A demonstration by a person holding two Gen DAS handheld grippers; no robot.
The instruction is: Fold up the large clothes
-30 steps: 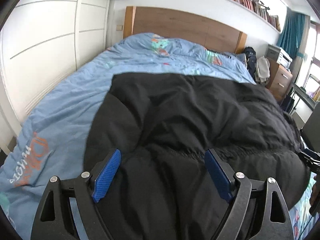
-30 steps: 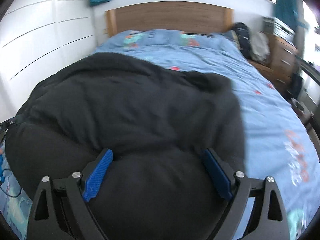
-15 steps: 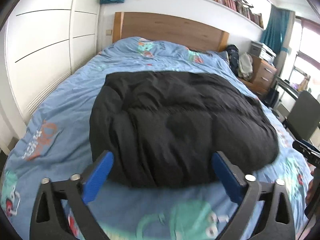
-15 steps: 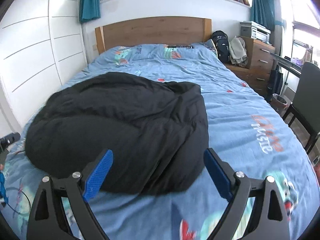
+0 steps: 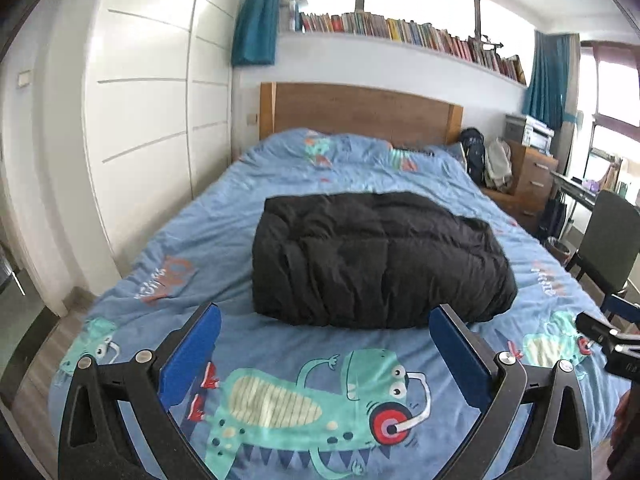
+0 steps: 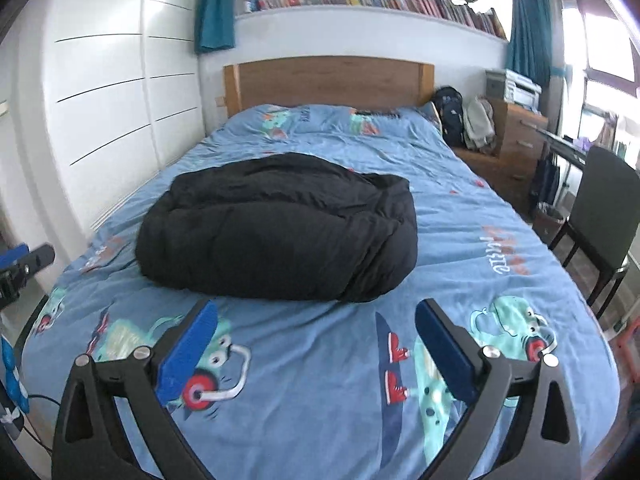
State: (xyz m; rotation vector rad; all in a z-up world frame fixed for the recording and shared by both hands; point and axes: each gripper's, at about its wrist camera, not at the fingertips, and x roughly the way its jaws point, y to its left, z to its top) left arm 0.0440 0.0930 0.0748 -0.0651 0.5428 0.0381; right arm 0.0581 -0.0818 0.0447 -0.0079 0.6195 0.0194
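A black puffy garment (image 5: 376, 256) lies folded into a thick bundle on the middle of the blue cartoon-print bed (image 5: 280, 392). It also shows in the right wrist view (image 6: 280, 228). My left gripper (image 5: 326, 328) is open and empty, held back above the foot of the bed, apart from the garment. My right gripper (image 6: 316, 320) is open and empty too, also short of the garment's near edge. The bed shows in the right wrist view (image 6: 320, 380).
White wardrobe doors (image 5: 140, 120) run along the left of the bed. A wooden headboard (image 5: 360, 112) stands at the far end. A wooden dresser (image 5: 532, 176) with bags, a dark chair (image 6: 600, 208) and a desk stand on the right.
Both grippers have pulled back and up from the garment towards the foot of the bed. The garment, close under the fingers a second ago, now lies well ahead of them.
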